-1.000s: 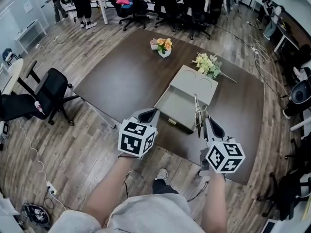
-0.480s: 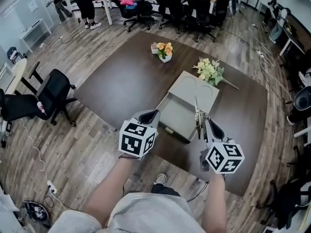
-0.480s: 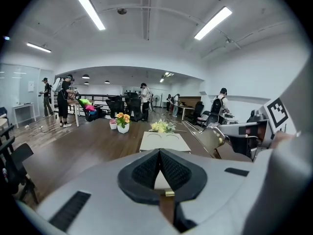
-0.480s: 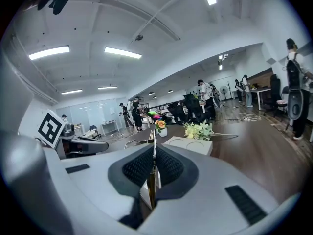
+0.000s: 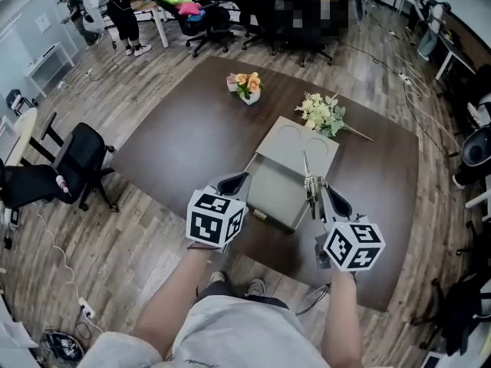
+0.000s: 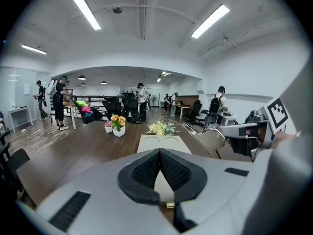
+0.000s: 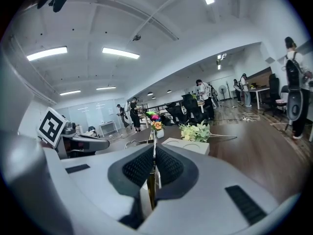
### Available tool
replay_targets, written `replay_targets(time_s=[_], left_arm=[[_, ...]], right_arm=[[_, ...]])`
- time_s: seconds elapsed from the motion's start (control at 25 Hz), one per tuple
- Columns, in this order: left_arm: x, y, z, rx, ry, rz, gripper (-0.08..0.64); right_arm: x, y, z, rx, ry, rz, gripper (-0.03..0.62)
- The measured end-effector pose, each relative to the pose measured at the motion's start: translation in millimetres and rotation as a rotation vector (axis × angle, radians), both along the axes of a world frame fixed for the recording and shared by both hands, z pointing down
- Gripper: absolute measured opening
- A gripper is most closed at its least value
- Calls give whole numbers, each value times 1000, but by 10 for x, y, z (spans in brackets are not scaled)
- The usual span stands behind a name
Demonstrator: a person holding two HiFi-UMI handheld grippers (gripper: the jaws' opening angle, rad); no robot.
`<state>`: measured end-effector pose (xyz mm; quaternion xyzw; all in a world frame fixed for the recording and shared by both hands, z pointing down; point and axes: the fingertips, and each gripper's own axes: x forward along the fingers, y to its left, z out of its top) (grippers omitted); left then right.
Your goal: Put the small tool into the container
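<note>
Open-plan office with a wood-plank floor [image 5: 146,228]; dark brown table [image 5: 184,129] below me; black office chair [image 5: 80,152] off its left side; people [image 5: 123,6] standing at the far desks.

Container [image 5: 278,188]: grey box sitting near the table's near edge, open; its lid [image 5: 301,142] is folded back away from me and shows two round recesses.

Beyond the lid a bunch of pale flowers [image 5: 322,112] lies on the table, just beside the lid's far edge; a small pot of orange flowers [image 5: 247,87] stands further back, well apart from the box.

Right hand-held gripper [image 5: 318,192]: jaws pressed onto the small tool [image 7: 154,146], a thin metal piece held upright between the pads, its tip rising above them; in the head view the tool lines up with the container's right rim; I cannot tell whether it touches the rim.

Left hand-held gripper [image 6: 160,153]: jaws pressed together, nothing between them; in the head view it sits at the container's near-left corner; contact with the box cannot be judged.

Both arms reach forward from the bottom of the head view.
</note>
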<state>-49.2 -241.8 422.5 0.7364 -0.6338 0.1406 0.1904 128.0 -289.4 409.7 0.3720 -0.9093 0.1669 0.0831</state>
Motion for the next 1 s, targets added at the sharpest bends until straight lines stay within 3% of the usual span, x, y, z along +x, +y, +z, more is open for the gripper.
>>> replay_targets(time_s=[0.32, 1.0], left_arm=[[-82, -261, 12, 4, 17, 50, -2], [-478, -762, 129, -5, 74, 273, -2]], right_arm=[[-40, -156, -2, 6, 25, 49, 12], [-400, -271, 75, -7, 97, 271, 12]])
